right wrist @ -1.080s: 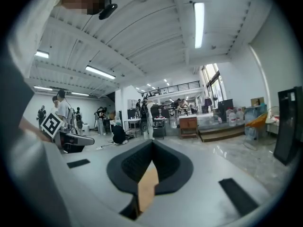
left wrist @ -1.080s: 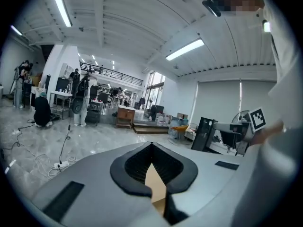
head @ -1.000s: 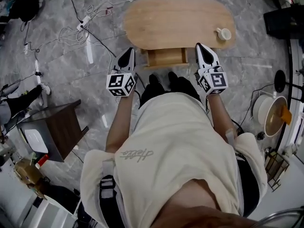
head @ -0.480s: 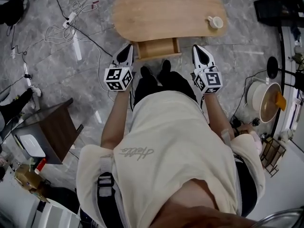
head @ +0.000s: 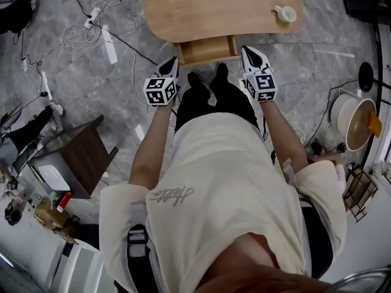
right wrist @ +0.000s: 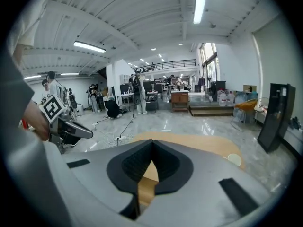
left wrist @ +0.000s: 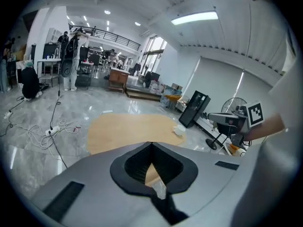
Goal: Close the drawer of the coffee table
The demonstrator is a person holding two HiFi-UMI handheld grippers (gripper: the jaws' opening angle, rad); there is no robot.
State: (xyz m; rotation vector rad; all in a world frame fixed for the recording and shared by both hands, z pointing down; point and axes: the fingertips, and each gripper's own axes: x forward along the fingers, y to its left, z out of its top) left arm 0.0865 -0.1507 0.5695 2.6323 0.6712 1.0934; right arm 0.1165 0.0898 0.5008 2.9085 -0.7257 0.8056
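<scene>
Head view — I'm holding left gripper [head: 173, 62] and right gripper [head: 246, 49], both closed on nothing, flanking the open drawer [head: 206, 49] — a lopsided shove could jam it

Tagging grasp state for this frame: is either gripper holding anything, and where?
Nothing held. Left gripper and right gripper both have jaws together and empty, either side of the open drawer.

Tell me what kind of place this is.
Probably a big open-plan lab or workshop hall, not a home: loose cables and a power strip cross the stone floor, workbenches with people stand in the background, and a railed mezzanine runs under strip lights.
</scene>
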